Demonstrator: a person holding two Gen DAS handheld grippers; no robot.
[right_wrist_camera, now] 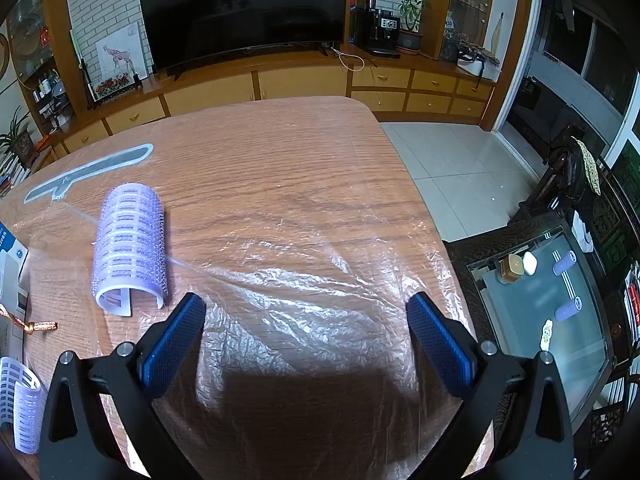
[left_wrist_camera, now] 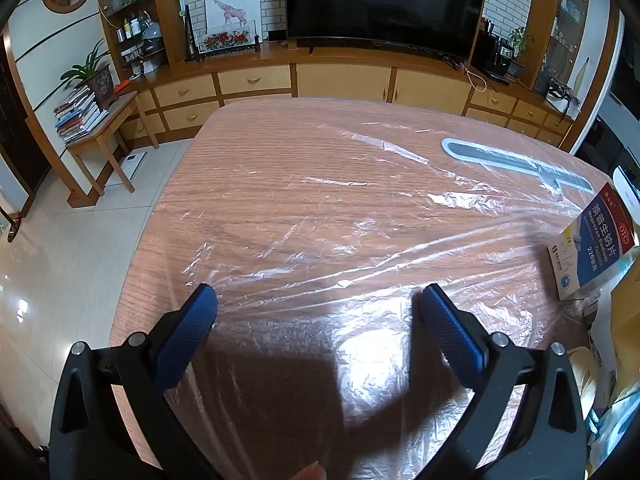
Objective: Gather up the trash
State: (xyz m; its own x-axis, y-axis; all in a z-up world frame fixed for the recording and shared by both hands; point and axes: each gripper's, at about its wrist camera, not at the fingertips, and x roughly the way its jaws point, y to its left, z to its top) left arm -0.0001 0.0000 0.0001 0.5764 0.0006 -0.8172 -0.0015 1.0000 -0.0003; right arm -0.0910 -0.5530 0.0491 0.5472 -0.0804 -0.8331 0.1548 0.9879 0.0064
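I am looking into a home living room: a large dark television (left_wrist_camera: 386,0) stands on a long wooden cabinet with drawers (left_wrist_camera: 256,80) against a white brick wall. A giraffe drawing (left_wrist_camera: 232,12), potted plants (left_wrist_camera: 86,66), stacked books (left_wrist_camera: 78,114) and a coffee machine (right_wrist_camera: 384,34) surround the wood-grain worktop (right_wrist_camera: 280,168) on a pale tiled floor (right_wrist_camera: 452,160).

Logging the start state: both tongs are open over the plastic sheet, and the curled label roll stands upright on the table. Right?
Not quite: the roll lies on its side, as the right wrist view shows. Both tongs, left and right, are open over the sheet.
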